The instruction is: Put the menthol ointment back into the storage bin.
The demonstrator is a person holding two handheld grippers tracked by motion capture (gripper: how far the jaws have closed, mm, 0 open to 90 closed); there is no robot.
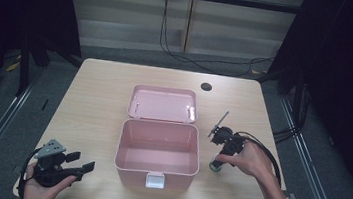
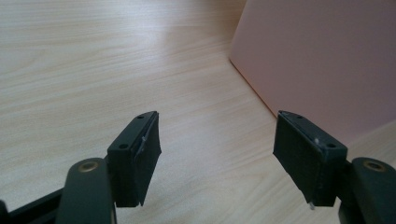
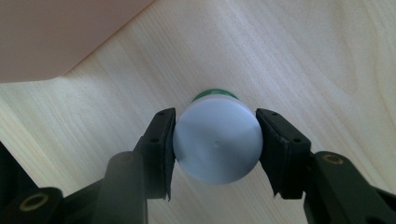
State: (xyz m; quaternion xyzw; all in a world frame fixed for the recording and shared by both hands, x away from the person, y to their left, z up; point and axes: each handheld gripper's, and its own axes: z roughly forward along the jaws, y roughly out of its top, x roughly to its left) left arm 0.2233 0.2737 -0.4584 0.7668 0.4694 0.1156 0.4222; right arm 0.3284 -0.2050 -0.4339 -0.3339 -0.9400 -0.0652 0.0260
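Note:
A small bottle with a white cap (image 3: 217,142) and a green body stands upright on the wooden table, just right of the open pink box (image 1: 123,149). My right gripper (image 3: 215,114) points down over it, and both pads press on the cap's sides. The bottle (image 1: 215,167) sits under that hand in the high view, beneath the right gripper (image 1: 219,160). My left gripper (image 1: 84,162) rests at the table's front left corner, held level, its jaws apart with nothing between them. The left gripper (image 2: 217,126) faces bare table beside the box's pink wall (image 2: 322,56).
The pink box's lid (image 1: 163,104) lies folded back flat behind it, and a white latch (image 1: 155,180) hangs on its front. A black round hole (image 1: 206,87) marks the table's far side. Cables trail on the floor beyond. A corner of the box (image 3: 46,32) is near the bottle.

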